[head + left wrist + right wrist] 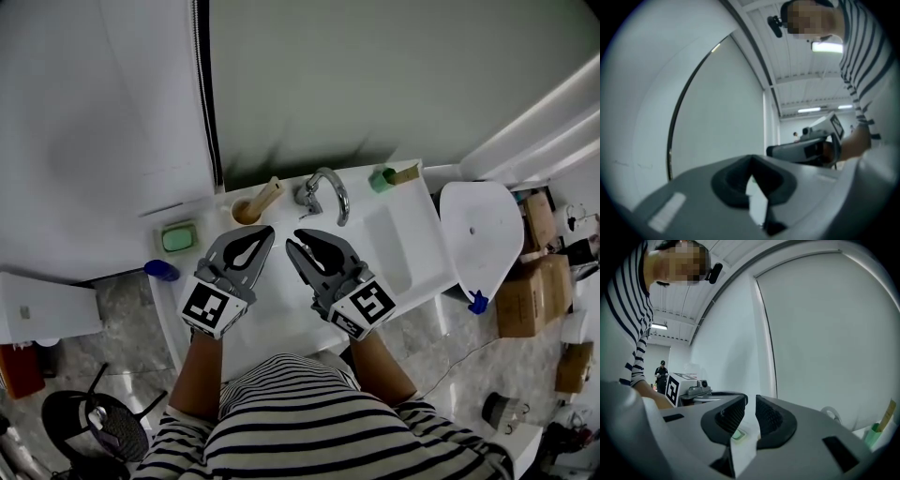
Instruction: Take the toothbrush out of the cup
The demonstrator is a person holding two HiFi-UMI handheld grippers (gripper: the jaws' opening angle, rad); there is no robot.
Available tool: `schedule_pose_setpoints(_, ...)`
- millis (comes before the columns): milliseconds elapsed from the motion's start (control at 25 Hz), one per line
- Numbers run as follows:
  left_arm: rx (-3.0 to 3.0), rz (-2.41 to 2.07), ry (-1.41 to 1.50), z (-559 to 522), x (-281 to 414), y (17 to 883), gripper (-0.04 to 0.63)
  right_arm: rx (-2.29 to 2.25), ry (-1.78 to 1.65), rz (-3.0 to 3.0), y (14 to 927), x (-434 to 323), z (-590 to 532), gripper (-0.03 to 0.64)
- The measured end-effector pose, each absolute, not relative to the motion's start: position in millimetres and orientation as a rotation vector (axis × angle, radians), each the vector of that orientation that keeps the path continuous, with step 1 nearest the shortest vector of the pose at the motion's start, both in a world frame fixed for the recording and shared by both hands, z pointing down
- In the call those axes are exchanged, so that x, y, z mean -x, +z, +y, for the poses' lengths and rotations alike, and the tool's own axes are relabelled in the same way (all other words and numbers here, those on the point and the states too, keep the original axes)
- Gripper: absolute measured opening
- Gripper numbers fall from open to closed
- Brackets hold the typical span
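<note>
In the head view both tongs hang side by side over the white desk (272, 319), just below the faucet (323, 192) in the frame. That looks like a ready pose, since neither has reached for anything. The left tongs (262, 232) are clenched tip to tip on nothing. The right tongs (298, 242) stand a little apart and empty.

The toothbrush (406, 173) seems to be the slim tan stick in the green cup (380, 179), at the desk's far edge, upper right of centre. Its foot is in the cup and it leans on the rim. Its long axis runs to the right of the frame and slightly upward. A tan cup (246, 211) to the faucet's left holds a thicker wooden stick (269, 195) tilted to the upper right. Which of the two is really the brush is not certain.

In the left gripper view the left tongs (750, 158) meet at the tips. Beyond them there is only wall, with the other gripper at mid right, and no cup shows.

In the right gripper view a narrow gap runs between the right tongs (751, 401), with nothing held. The green cup (872, 436) sits at the lower right edge, past the faucet (829, 413). The toothbrush (889, 412) rises from it, slanting up and right. Its free upper end is probably the easiest part to pinch.
</note>
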State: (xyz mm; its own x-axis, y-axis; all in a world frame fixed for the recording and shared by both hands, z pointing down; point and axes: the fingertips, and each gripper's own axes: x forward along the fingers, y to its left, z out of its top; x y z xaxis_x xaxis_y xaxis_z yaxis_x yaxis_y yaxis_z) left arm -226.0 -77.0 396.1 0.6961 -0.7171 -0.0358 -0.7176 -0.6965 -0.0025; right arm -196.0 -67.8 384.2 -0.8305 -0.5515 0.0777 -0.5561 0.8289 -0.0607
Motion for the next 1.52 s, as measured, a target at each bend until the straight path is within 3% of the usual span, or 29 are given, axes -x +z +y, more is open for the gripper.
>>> schedule_pose_setpoints(520, 2.854, 1.243, -0.070, -111, 223, 417, 0.011, -0.912, 0.156, -2.931, 395, 195, -88, 0.060)
schedule_pose_setpoints(800, 2.865, 1.265, -0.093, -133, 226, 428, 0.049, -0.936, 0.168, -2.909, 401, 194, -98, 0.060)
schedule_pose_setpoints(1240, 2.894, 1.266, -0.121, -159, 227, 444, 0.211, -0.930, 0.193, -2.895, 408, 197, -111, 0.060)
schedule_pose_setpoints(1520, 2.924, 1.267, -0.177, -173, 227, 461, 0.242, -0.913, 0.202, -2.889, 413, 201, -119, 0.060)
